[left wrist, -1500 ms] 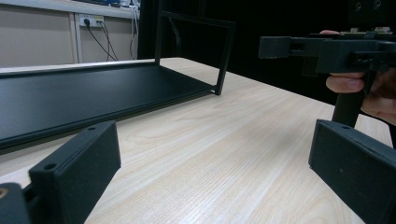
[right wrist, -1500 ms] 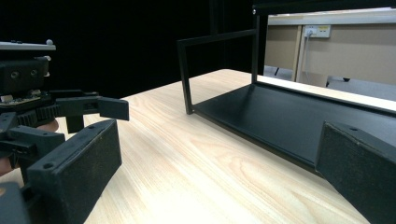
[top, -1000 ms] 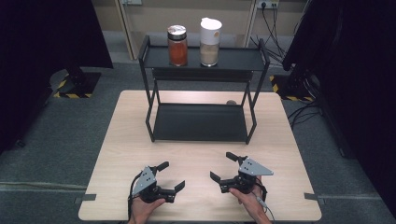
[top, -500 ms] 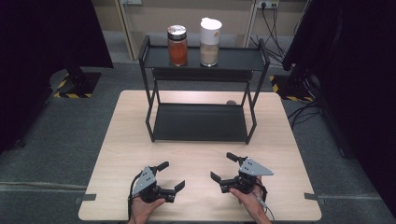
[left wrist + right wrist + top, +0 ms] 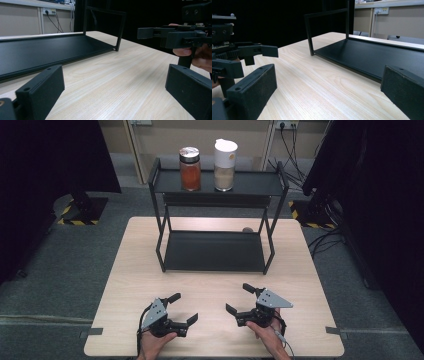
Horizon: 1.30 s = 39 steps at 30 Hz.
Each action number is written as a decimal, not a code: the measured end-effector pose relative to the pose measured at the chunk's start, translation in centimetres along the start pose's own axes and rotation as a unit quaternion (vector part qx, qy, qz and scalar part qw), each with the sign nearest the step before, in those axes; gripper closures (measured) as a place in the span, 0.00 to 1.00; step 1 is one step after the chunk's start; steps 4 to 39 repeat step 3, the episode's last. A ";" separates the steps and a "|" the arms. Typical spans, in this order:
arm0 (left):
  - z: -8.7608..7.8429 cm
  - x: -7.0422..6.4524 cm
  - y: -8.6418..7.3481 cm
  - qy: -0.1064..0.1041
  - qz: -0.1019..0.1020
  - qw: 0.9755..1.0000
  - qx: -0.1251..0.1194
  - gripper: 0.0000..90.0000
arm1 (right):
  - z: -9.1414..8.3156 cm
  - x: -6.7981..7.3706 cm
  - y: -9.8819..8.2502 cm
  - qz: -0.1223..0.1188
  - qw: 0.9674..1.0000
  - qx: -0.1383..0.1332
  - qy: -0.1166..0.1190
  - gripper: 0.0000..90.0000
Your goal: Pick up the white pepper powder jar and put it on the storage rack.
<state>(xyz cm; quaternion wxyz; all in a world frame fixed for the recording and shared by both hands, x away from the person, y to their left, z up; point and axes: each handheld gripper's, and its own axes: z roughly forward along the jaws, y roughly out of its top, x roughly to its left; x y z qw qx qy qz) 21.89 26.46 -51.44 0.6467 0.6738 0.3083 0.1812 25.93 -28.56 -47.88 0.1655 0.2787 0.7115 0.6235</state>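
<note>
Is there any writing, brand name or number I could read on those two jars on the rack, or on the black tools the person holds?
No text can be read.
Orange-filled jar: no label legible.
White-lidded jar: no lettering legible.
Left gripper and right gripper: plain black, no visible markings.
Yellow-black hazard stripes on the floor: a warning pattern, no words.

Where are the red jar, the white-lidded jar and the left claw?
red jar (image 5: 190, 175), high view, its glass body.
white-lidded jar (image 5: 224, 175), high view, its body.
left claw (image 5: 183, 308), high view, midway between its fingertips.
</note>
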 end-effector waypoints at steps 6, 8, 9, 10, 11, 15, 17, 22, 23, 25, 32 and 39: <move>0.0 0.0 0.0 0.000 0.000 1.000 0.000 0.02 | 0.0 0.0 0.0 0.001 1.000 0.000 0.000 0.01; 0.0 0.0 0.0 0.000 0.000 1.000 0.000 0.02 | 0.0 0.0 0.0 0.001 1.000 0.000 0.000 0.01; 0.0 0.0 0.0 0.000 0.000 1.000 0.000 0.02 | 0.0 0.0 0.0 0.001 1.000 0.000 0.000 0.01; 0.0 0.0 0.0 0.000 0.000 1.000 0.000 0.02 | 0.0 0.0 0.0 0.001 1.000 0.000 0.000 0.01; 0.0 0.0 0.0 0.000 0.000 1.000 0.000 0.02 | 0.0 0.0 0.0 0.001 1.000 0.000 0.000 0.01; 0.0 0.0 0.0 0.000 0.000 1.000 0.000 0.02 | 0.0 0.0 0.0 0.001 1.000 0.000 0.000 0.01; 0.0 0.0 0.0 0.000 0.000 1.000 0.000 0.02 | 0.0 0.0 0.0 0.001 1.000 0.000 0.000 0.01; 0.0 0.0 0.0 0.000 0.000 1.000 0.000 0.02 | 0.0 0.0 0.0 0.001 1.000 0.000 0.000 0.01; 0.0 0.0 0.0 0.000 0.000 1.000 0.000 0.02 | 0.0 0.0 0.0 0.001 1.000 0.000 0.000 0.01; 0.0 0.0 0.0 0.000 0.000 1.000 0.000 0.02 | 0.0 0.0 0.0 0.001 1.000 0.000 0.000 0.01; 0.0 0.0 0.0 0.000 0.000 1.000 0.000 0.02 | 0.0 0.0 0.0 0.001 1.000 0.000 0.000 0.01; 0.0 0.0 0.0 0.000 0.000 1.000 0.000 0.02 | 0.0 0.0 0.0 0.001 1.000 0.000 0.000 0.01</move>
